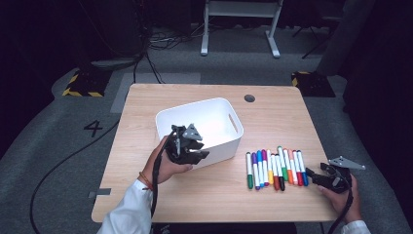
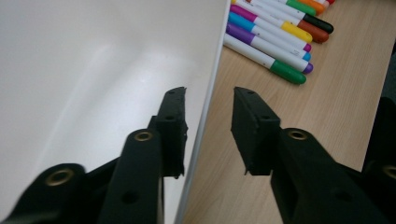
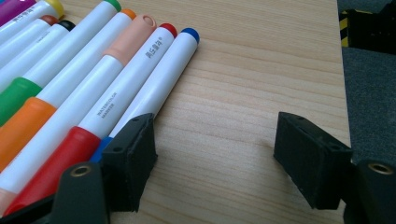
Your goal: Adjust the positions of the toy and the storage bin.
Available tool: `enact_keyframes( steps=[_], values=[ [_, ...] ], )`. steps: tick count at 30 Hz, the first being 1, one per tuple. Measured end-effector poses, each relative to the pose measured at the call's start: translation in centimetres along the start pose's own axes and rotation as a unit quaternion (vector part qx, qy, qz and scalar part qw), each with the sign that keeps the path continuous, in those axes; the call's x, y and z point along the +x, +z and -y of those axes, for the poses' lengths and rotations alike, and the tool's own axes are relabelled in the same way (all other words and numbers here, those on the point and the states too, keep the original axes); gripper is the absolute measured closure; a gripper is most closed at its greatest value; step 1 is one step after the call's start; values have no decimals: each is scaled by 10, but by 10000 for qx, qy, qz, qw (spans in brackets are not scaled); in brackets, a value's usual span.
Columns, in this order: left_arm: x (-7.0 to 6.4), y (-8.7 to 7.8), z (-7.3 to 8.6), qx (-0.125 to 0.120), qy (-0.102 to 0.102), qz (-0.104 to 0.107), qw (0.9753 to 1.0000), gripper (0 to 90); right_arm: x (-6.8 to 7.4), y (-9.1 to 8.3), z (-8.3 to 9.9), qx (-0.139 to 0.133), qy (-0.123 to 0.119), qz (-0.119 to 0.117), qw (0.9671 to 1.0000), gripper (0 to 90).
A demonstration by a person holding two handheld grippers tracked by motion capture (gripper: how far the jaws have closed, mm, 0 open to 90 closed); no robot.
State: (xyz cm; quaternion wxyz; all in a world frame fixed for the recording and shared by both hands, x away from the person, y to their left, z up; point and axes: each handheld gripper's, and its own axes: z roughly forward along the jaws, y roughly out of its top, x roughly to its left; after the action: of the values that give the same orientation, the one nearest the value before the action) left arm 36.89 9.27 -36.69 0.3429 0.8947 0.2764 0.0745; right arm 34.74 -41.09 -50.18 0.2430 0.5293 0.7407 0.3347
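A white bin (image 1: 214,117) stands mid-table. My left gripper (image 1: 202,153) is low against its near wall, jaws open. In the left gripper view the bin's white wall (image 2: 93,84) lies at the left, and its edge runs between the parted jaws of this gripper (image 2: 210,100). A row of several coloured markers (image 1: 275,168) lies right of the bin, also seen as markers (image 2: 275,32) beyond the left jaws. My right gripper (image 1: 312,174) is open at the row's right end. In its own view the gripper (image 3: 215,135) has its left jaw beside the blue marker (image 3: 159,79); bare wood lies between the jaws.
The wooden table (image 1: 272,117) has a round cable hole (image 1: 249,98) at the back. Its right edge (image 3: 343,93) is close to my right gripper, with grey floor beyond. A white desk frame (image 1: 241,24) and cables stand on the floor behind.
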Motion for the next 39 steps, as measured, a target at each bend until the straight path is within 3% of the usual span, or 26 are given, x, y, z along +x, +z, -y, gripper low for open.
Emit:
enact_keyframes(
  steps=[2,5,6,7,8,10,13,19,21,22,23,24,27,30,31,32,35,39],
  values=[
    [0,1,-1,31,-37,-44,10000,776,0,0,0,-1,-2,-3,10000,296],
    [-1,1,0,46,-50,125,9999,826,0,0,0,2,-3,-3,10000,296],
    [-6,-1,1,59,88,157,9998,844,0,0,0,1,-3,-4,10000,296],
    [-6,-1,1,59,88,157,9998,855,0,0,0,1,-3,-4,10000,296],
    [-9,-3,3,106,233,367,9990,864,0,0,0,1,-1,-5,10000,296],
    [-12,-4,4,121,332,243,9991,866,0,0,0,1,-4,-3,10000,296],
    [-17,-9,10,155,503,399,9978,868,0,0,0,0,-3,-4,10000,296],
    [-24,-20,23,187,883,811,9926,868,0,0,0,0,-2,-4,10000,296],
    [-25,-22,26,192,1051,934,9899,867,0,0,0,0,-2,-5,10000,296],
    [-26,-23,28,209,1188,1046,9872,867,0,0,0,0,-3,-4,10000,296],
    [-26,-23,28,209,1188,1046,9872,867,0,0,0,0,-3,-4,10000,296],
    [-27,-24,29,219,1274,1138,9851,866,0,0,0,0,-1,-4,10000,296],
    [-27,-23,29,190,1342,1173,9838,866,0,0,0,-1,0,-4,10000,296],
    [-26,-24,27,170,1337,1165,9840,861,0,0,0,0,-1,-4,10000,296],
    [-25,-25,27,153,1350,1233,9830,852,0,0,0,-1,-2,-3,10000,296],
    [-25,-28,28,9,1300,1187,9844,799,0,0,0,0,-2,-4,10000,296],
    [-23,-34,30,-108,1262,1214,9845,719,0,0,0,-1,-1,-6,10000,296],
    [-16,-48,38,-442,1027,1025,9884,642,0,0,0,0,-6,-5,10000,296]
  ],
)
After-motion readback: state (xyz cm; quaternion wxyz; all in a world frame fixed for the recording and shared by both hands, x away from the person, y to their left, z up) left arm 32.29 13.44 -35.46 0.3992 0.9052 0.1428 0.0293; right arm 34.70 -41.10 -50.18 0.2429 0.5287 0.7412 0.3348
